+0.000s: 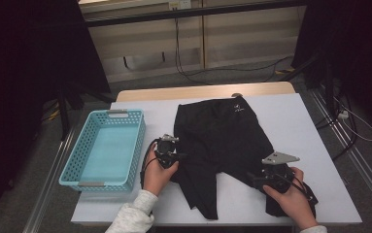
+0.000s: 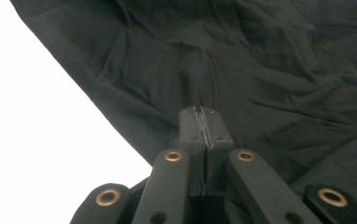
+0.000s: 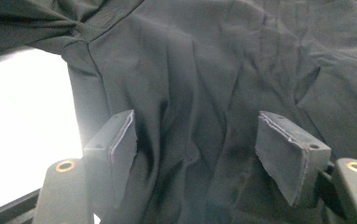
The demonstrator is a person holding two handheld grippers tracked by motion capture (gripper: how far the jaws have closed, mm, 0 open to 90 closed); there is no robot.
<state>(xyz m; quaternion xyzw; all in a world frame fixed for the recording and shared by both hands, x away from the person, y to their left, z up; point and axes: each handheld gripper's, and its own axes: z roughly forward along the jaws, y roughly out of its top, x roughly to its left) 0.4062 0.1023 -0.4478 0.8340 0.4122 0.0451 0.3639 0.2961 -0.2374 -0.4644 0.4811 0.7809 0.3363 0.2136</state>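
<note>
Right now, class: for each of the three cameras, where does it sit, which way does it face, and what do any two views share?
High view: above the person's side, looking forward and down on the table, blue basket, black shorts; both hands and a sleeve show.
Left gripper view: rides the left gripper, looking along shut jaws pinching the shorts.
Right gripper view: rides the right gripper, looking along open jaws over the shorts.
Shared: all three show the black shorts on the white tabletop.
</note>
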